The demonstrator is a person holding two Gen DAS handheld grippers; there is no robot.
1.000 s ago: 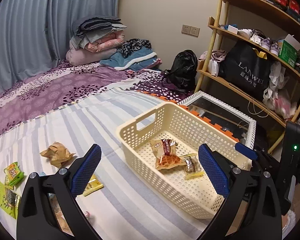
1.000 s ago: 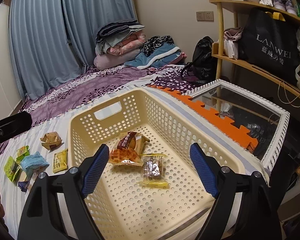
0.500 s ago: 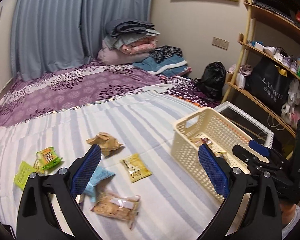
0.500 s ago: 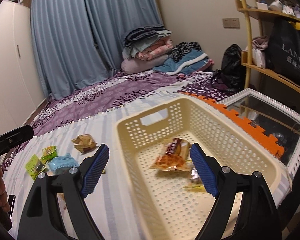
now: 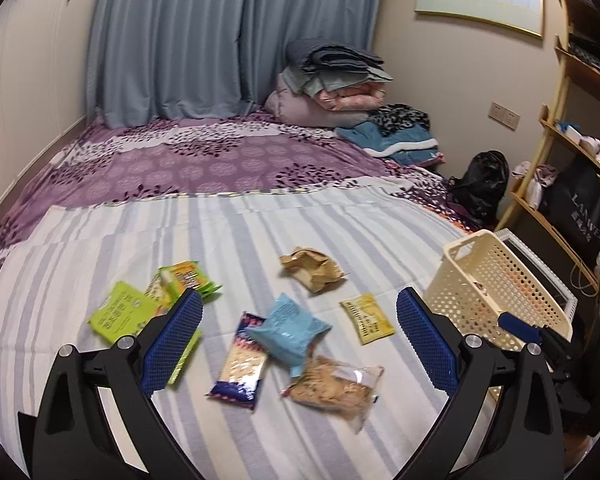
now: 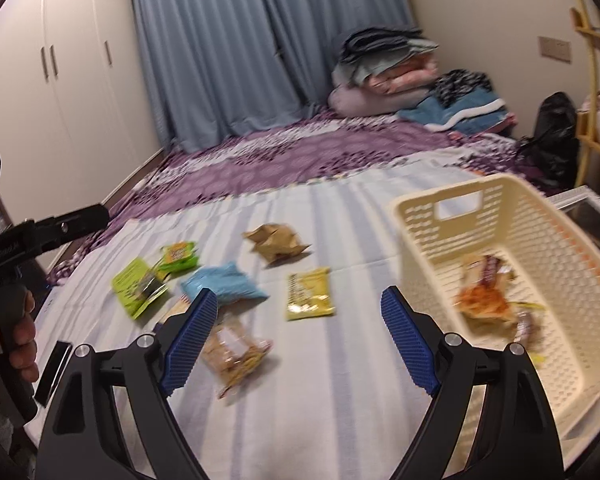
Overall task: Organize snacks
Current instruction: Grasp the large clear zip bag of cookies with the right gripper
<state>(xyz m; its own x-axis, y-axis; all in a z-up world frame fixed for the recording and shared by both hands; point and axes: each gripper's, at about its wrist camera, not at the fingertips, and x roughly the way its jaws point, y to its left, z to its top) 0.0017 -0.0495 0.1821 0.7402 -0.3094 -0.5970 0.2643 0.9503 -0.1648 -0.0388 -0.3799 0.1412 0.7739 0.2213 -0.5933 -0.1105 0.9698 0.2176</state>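
Note:
Several snack packets lie on the striped sheet: a light blue bag [image 5: 288, 330], a clear bag of biscuits [image 5: 334, 388], a yellow packet [image 5: 366, 318], a crumpled brown wrapper [image 5: 312, 268], a blue-ended cracker pack [image 5: 242, 368] and green packets [image 5: 120, 312]. The cream basket [image 5: 496, 280] stands at the right and holds a few snacks [image 6: 484, 300]. My left gripper [image 5: 300, 340] is open and empty above the blue bag. My right gripper [image 6: 298, 338] is open and empty, left of the basket [image 6: 420, 216], between the biscuit bag [image 6: 236, 354] and the yellow packet [image 6: 310, 294].
The striped sheet [image 5: 260, 224] covers a bed with a purple cover [image 5: 220, 160] behind. Folded bedding [image 5: 332, 88] is piled at the far wall. A wooden shelf [image 5: 560, 148] with bags stands to the right. A white wardrobe [image 6: 60, 80] is at the left.
Both grippers have swung left, away from the basket and over the loose snacks. Both stay open and empty.

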